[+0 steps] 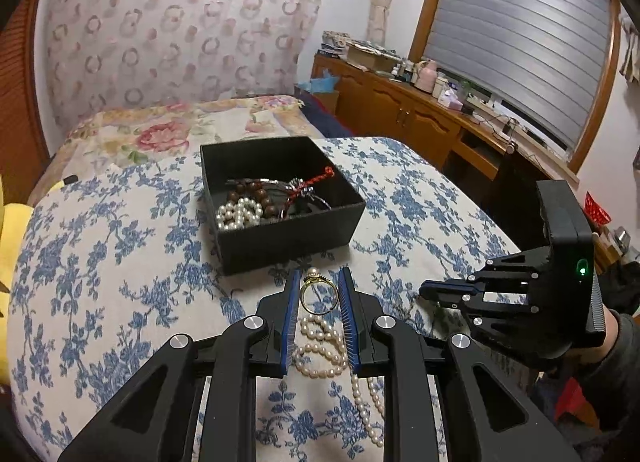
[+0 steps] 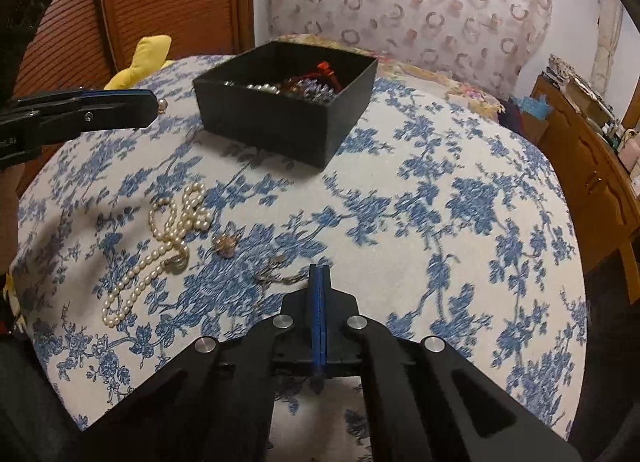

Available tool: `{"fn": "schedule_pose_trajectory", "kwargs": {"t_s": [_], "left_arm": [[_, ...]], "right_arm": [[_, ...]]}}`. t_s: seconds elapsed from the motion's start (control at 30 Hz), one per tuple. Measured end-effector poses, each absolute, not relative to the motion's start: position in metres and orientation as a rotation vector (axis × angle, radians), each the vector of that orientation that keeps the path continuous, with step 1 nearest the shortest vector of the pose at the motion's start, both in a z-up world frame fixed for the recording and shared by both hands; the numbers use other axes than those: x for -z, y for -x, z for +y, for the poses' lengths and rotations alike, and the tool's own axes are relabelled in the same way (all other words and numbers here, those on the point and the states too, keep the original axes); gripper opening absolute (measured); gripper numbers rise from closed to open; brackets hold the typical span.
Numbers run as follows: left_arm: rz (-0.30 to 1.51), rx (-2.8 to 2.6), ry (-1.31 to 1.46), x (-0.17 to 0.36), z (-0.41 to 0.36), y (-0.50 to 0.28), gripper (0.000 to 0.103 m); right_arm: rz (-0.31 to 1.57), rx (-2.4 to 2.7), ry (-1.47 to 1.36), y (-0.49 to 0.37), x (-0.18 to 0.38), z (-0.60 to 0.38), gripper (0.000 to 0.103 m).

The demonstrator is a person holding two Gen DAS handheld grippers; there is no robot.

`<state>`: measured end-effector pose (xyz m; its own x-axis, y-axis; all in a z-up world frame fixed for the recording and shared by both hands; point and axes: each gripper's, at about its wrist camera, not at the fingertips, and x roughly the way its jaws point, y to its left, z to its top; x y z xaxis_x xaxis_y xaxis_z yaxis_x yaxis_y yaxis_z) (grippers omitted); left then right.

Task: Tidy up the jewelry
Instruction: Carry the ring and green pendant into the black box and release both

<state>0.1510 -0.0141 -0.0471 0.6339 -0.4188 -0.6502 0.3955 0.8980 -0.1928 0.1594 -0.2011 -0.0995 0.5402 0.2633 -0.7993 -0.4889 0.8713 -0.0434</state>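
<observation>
My left gripper point(image 1: 319, 282) is shut on a gold ring with a pearl point(image 1: 316, 294) and holds it above the bed, just in front of the black jewelry box point(image 1: 294, 236). The box holds white pearls, brown beads and a red cord. A long pearl necklace point(image 1: 326, 354) lies on the cloth under the left gripper and shows in the right wrist view point(image 2: 168, 242). My right gripper point(image 2: 320, 274) is shut and looks empty, low over the cloth beside a thin chain point(image 2: 276, 274). A small pinkish piece point(image 2: 226, 244) lies near the necklace. The box also shows in the right wrist view point(image 2: 276, 121).
The blue floral bedspread point(image 1: 100, 262) covers the bed. A yellow plush toy point(image 2: 140, 61) sits at the bed's far left edge. A wooden cabinet point(image 1: 404, 109) with clutter runs along the right wall under the window.
</observation>
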Motion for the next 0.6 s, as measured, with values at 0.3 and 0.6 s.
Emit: {"fn": "schedule_pose_trajectory", "kwargs": {"t_s": [0.3, 0.6], "left_arm": [[0.709, 0.445, 0.037, 0.021, -0.017, -0.171, 0.018], [0.671, 0.422, 0.025, -0.003, -0.018, -0.202, 0.018]], "right_arm": [[0.823, -0.516, 0.267, -0.167, 0.059, -0.204, 0.000], [0.684, -0.592, 0.277, -0.186, 0.000, -0.192, 0.000]]}}
